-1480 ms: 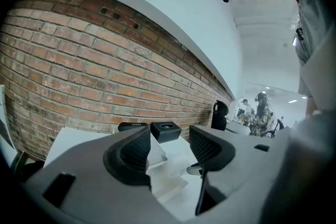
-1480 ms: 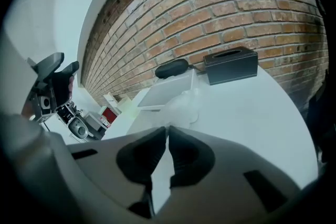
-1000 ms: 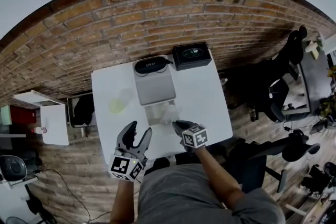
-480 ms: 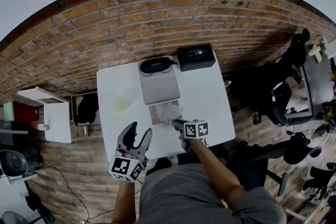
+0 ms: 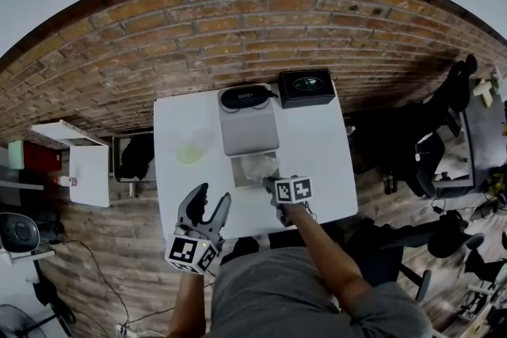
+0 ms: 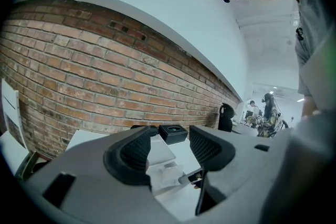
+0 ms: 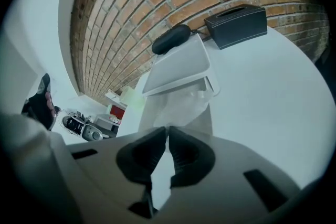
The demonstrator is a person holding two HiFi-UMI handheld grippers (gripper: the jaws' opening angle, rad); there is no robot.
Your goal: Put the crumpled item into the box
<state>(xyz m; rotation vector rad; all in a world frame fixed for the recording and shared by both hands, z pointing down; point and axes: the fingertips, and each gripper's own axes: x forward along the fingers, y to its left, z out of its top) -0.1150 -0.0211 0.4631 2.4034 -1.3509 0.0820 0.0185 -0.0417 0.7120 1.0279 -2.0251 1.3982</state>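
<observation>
The right gripper has its fingers pinched shut on the crumpled wrap at the open box. The left gripper hangs above the tabletop, fingers wide apart and empty.

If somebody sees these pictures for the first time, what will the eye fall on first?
The right gripper, shut on the crumpled item, holds it at the open gray box in the middle of the white table. The left gripper hangs open and empty near the table's front edge. Behind the table stands a brick wall.
</observation>
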